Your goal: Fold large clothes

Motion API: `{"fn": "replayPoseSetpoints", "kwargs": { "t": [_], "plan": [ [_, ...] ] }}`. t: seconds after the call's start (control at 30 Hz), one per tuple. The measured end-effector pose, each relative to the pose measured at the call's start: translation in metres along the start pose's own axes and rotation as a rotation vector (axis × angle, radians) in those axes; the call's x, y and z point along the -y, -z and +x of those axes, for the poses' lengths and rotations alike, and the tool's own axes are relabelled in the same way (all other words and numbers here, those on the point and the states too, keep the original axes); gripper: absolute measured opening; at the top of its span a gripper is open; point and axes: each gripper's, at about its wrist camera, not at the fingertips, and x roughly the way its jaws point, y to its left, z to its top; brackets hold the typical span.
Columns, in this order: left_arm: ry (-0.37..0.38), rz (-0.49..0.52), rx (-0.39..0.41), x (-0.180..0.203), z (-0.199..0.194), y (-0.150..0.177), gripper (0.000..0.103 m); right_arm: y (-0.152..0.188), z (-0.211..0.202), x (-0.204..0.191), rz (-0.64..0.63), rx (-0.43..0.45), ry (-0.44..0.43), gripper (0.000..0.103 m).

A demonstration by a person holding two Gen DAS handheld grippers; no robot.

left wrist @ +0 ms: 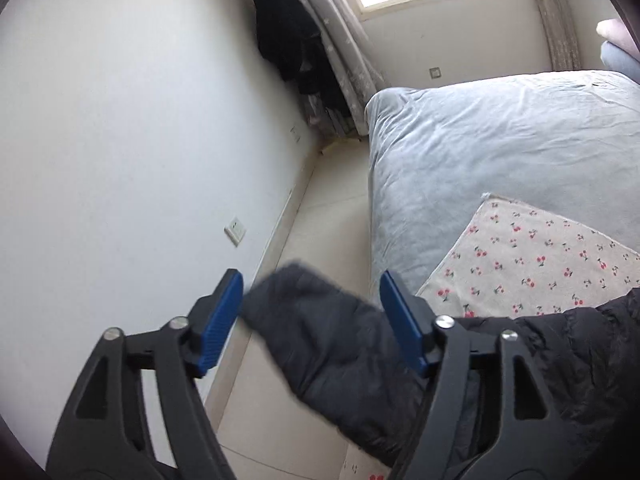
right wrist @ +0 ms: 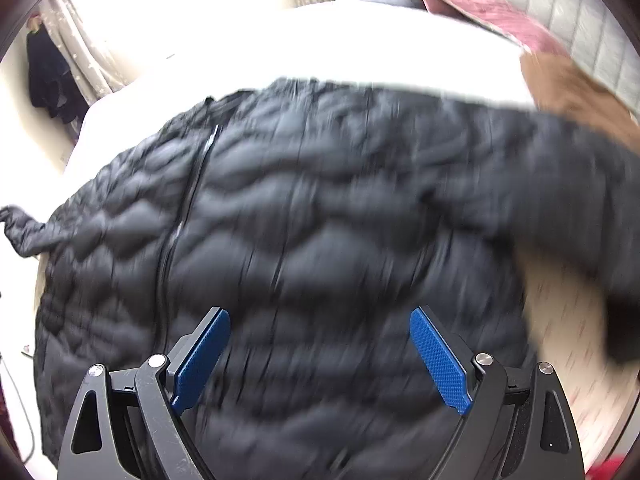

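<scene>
A black quilted puffer jacket (right wrist: 320, 232) lies spread on the bed, front up, its zipper (right wrist: 192, 200) running down the left side. My right gripper (right wrist: 320, 354) is open above the jacket's lower body, with nothing between its blue pads. One sleeve (right wrist: 568, 184) lies out to the right, the other (right wrist: 24, 232) to the left. In the left wrist view that left sleeve (left wrist: 320, 320) hangs over the bed's edge, blurred. My left gripper (left wrist: 312, 312) is open around the sleeve's cuff, its pads apart from the fabric.
A cherry-print cloth (left wrist: 532, 260) lies under the jacket on a pale blue duvet (left wrist: 500, 140). Floor (left wrist: 312, 240) and a white wall (left wrist: 120, 140) are left of the bed. Dark clothes (left wrist: 288, 40) hang by the curtain. Pillows and a pink quilt (right wrist: 480, 4) sit at the bed's head.
</scene>
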Motion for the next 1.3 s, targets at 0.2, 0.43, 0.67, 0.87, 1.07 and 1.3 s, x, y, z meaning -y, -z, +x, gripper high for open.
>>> {"fn": "replayPoseSetpoints", "kwargs": {
  "t": [0.2, 0.43, 0.67, 0.87, 1.07, 1.3],
  "plan": [
    [0.414, 0.260, -0.017, 0.145, -0.030, -0.003, 0.082, -0.091, 0.036, -0.005, -0.142, 0.046, -0.013, 0.093],
    [0.758, 0.397, -0.105, 0.309, -0.058, 0.012, 0.082, -0.170, 0.116, -0.023, -0.152, 0.083, 0.002, 0.092],
    [0.893, 0.433, -0.144, 0.375, -0.058, 0.022, 0.082, -0.186, 0.204, -0.018, -0.148, 0.106, 0.101, 0.090],
    [1.157, 0.487, -0.101, 0.365, -0.084, 0.052, 0.061, -0.169, 0.193, -0.009, -0.120, 0.213, -0.037, 0.012],
    [0.983, 0.472, 0.101, 0.355, -0.117, 0.056, 0.008, -0.156, 0.158, -0.027, -0.187, 0.364, 0.088, 0.006],
    [0.719, 0.448, 0.038, 0.388, -0.074, 0.045, 0.009, -0.160, 0.178, -0.029, -0.189, 0.267, 0.217, 0.007]
  ]
}}
